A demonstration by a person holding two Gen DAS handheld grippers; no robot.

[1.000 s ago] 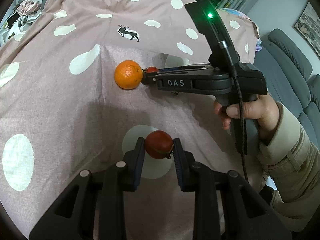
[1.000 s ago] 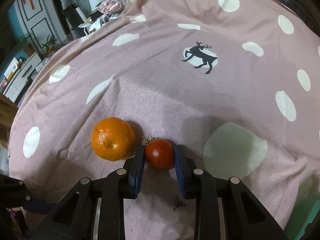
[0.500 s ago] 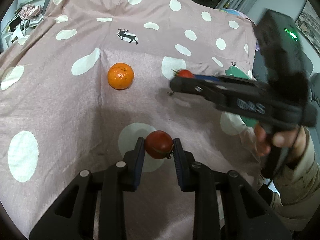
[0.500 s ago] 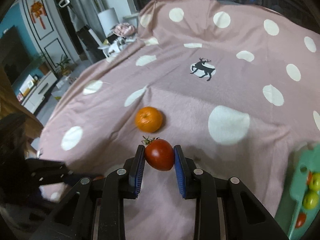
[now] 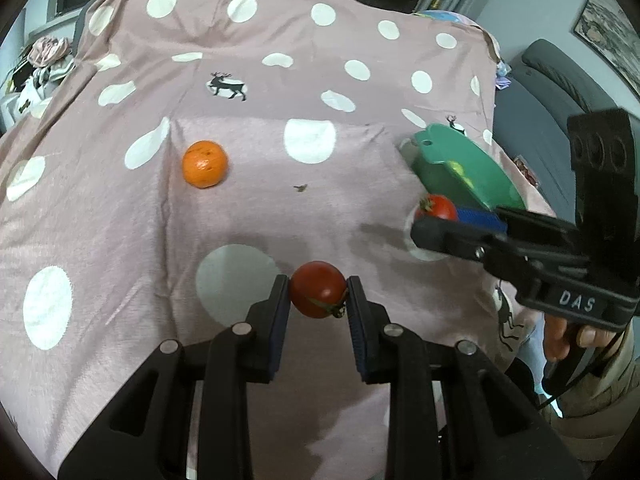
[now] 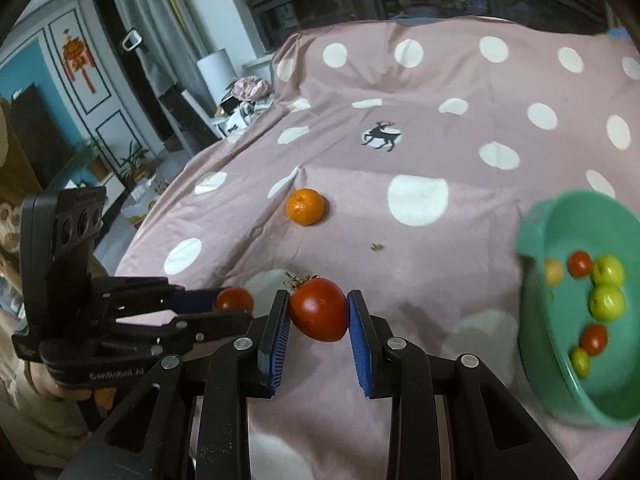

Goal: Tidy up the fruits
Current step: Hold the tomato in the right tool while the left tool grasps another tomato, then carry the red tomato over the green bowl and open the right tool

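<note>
- Gripping a dark red round tomato (image 5: 318, 294) between their blue pads, the left tongs (image 5: 318, 300) hang above the pink white-dotted cloth (image 5: 240, 208) on the tabletop
- Right tongs (image 6: 319, 312) clench a bright red stemmed tomato (image 6: 319, 309), near the green plastic bowl (image 6: 560, 220) of small red and green fruits (image 6: 607, 300)
- Round orange mandarin (image 5: 205, 164) lies alone on the cloth, well apart from both
</note>
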